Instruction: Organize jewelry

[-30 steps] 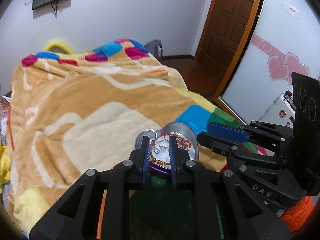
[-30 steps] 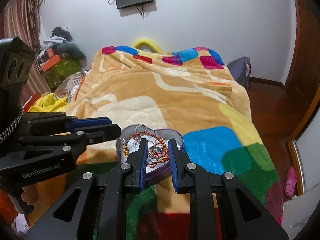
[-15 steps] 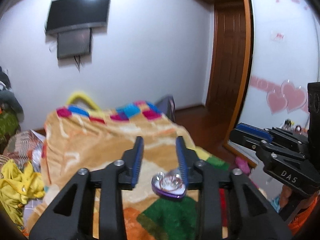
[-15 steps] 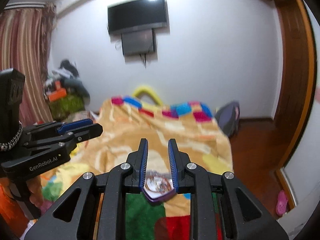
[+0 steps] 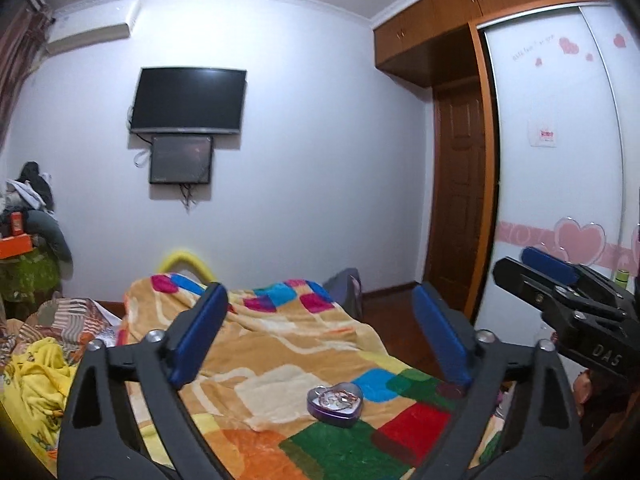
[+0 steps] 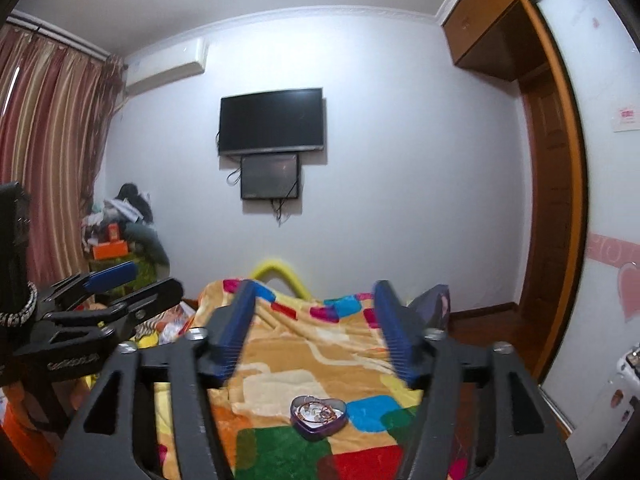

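Observation:
A purple heart-shaped tin (image 5: 335,404) holding tangled chains and rings sits on the colourful blanket (image 5: 280,352) near the bed's front end. It also shows in the right wrist view (image 6: 319,417). My left gripper (image 5: 320,344) is open and empty, raised well back from the tin. My right gripper (image 6: 316,328) is open and empty, also held back and above the tin. The right gripper shows at the right of the left wrist view (image 5: 560,304), and the left gripper shows at the left of the right wrist view (image 6: 104,300).
The bed runs toward a white wall with a TV (image 5: 188,100). Piled clothes and boxes (image 6: 120,232) stand at the left with striped curtains (image 6: 48,160). A wooden door (image 5: 460,200) and a wardrobe with pink hearts (image 5: 568,200) are on the right.
Both grippers have pulled up and back from the tin and opened wide. The tin stays on the blanket and now looks small and far.

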The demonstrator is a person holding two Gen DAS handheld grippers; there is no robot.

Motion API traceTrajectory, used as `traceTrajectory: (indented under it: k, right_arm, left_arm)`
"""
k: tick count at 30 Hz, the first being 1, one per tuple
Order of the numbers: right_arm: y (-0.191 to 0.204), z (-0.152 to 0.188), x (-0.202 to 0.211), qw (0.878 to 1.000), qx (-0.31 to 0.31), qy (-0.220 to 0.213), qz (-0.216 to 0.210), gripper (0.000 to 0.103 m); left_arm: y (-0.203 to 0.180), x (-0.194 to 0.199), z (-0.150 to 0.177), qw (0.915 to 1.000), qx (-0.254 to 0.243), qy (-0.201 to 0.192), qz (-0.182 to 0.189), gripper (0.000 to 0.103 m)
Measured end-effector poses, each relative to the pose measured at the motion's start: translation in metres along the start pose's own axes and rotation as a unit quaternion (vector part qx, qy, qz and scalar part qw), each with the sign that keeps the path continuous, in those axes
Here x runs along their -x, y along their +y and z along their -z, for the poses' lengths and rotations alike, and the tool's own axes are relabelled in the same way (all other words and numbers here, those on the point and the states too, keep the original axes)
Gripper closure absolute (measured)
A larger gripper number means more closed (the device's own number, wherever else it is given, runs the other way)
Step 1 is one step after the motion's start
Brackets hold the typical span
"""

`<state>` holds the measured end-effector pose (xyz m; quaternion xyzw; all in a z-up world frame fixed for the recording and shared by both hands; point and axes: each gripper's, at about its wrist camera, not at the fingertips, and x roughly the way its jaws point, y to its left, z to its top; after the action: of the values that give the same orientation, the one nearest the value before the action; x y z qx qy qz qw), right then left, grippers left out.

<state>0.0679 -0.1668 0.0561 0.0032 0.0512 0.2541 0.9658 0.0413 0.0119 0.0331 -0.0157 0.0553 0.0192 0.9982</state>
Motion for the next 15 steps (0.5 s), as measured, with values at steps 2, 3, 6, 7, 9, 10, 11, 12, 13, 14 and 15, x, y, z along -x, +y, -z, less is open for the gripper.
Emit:
traceTrajectory:
  k: [2, 3, 6, 7, 9, 10, 11, 12, 13, 14, 15]
  right_arm:
    - [0.003, 0.001, 0.003, 1.000, 0.002, -0.006, 0.015, 0.025]
    - [0.005, 0.001, 0.002, 1.000, 0.003, -0.007, 0.019, 0.019]
    - [0.011, 0.003, 0.002, 0.999, 0.010, -0.009, 0.035, 0.011]
    - [0.011, 0.004, 0.004, 0.999, 0.011, -0.010, 0.037, 0.009]
    - [0.013, 0.006, 0.003, 0.999, 0.010, -0.008, 0.041, 0.008]
    - [0.012, 0.007, 0.007, 0.999, 0.010, -0.007, 0.041, 0.008]
    - [0.012, 0.008, 0.007, 0.999, 0.010, -0.005, 0.041, 0.008]
    - [0.011, 0.008, 0.008, 0.999, 0.009, -0.003, 0.041, 0.008]
    - [0.011, 0.008, 0.011, 0.999, 0.009, -0.003, 0.041, 0.008]
    - [0.010, 0.008, 0.012, 0.999, 0.008, -0.002, 0.041, 0.008]
    - [0.008, 0.011, 0.015, 0.999, 0.007, -0.002, 0.041, 0.008]
  left_arm:
    - [-0.002, 0.005, 0.001, 1.0000, -0.007, -0.004, -0.005, 0.005]
    - [-0.003, 0.008, 0.002, 0.9999, -0.009, -0.004, -0.005, 0.004]
    - [-0.005, 0.014, 0.005, 0.9999, -0.010, -0.002, -0.004, 0.003]
    - [-0.005, 0.015, 0.007, 1.0000, -0.008, 0.000, -0.004, 0.003]
    - [-0.004, 0.017, 0.009, 1.0000, -0.004, 0.002, -0.004, 0.003]
    - [-0.003, 0.019, 0.010, 1.0000, -0.001, 0.003, -0.004, 0.003]
    - [-0.003, 0.019, 0.011, 1.0000, 0.000, 0.004, -0.004, 0.003]
    - [-0.002, 0.020, 0.011, 1.0000, 0.002, 0.004, -0.004, 0.003]
    - [-0.002, 0.020, 0.011, 1.0000, 0.004, 0.005, -0.005, 0.003]
    - [-0.001, 0.020, 0.011, 1.0000, 0.004, 0.005, -0.006, 0.003]
    - [-0.001, 0.020, 0.011, 0.9999, 0.004, 0.006, -0.009, 0.003]
